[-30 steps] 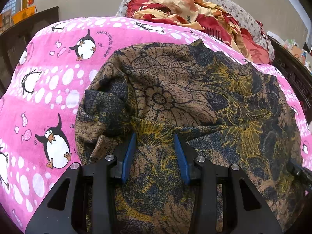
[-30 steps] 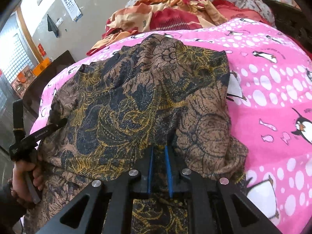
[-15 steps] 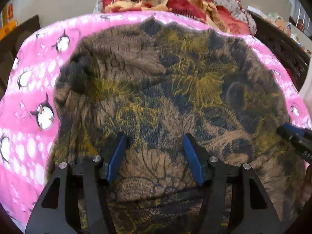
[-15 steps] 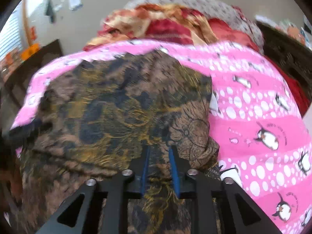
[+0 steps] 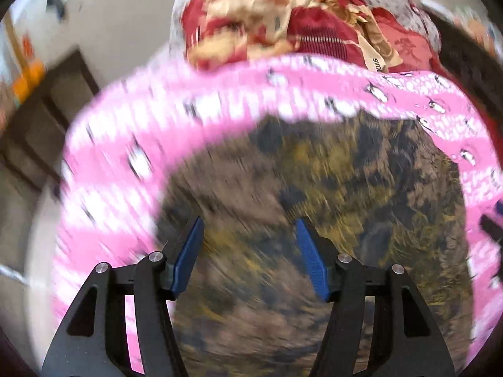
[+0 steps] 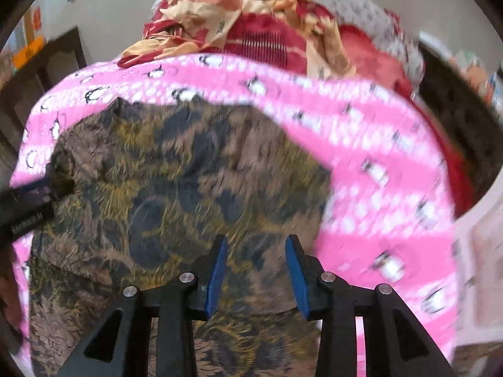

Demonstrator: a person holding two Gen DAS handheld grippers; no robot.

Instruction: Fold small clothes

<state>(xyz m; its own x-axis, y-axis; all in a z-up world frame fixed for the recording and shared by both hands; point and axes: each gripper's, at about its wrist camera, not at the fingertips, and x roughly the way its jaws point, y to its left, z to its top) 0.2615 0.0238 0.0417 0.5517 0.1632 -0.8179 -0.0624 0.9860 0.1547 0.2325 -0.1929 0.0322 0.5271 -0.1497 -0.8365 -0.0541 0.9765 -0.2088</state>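
Fingers apart on both the left gripper (image 5: 248,245) and right gripper (image 6: 254,264), holding nothing above the soft, floppy brown floral garment (image 6: 176,188) — best pinched at a hem edge.

Brown, navy and gold floral garment (image 5: 330,188) on pink penguin-print blanket (image 5: 125,163)

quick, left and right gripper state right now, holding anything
left gripper: open, jaws have just been opening, holding nothing, floral garment lies below
right gripper: open, also just opened, holding nothing
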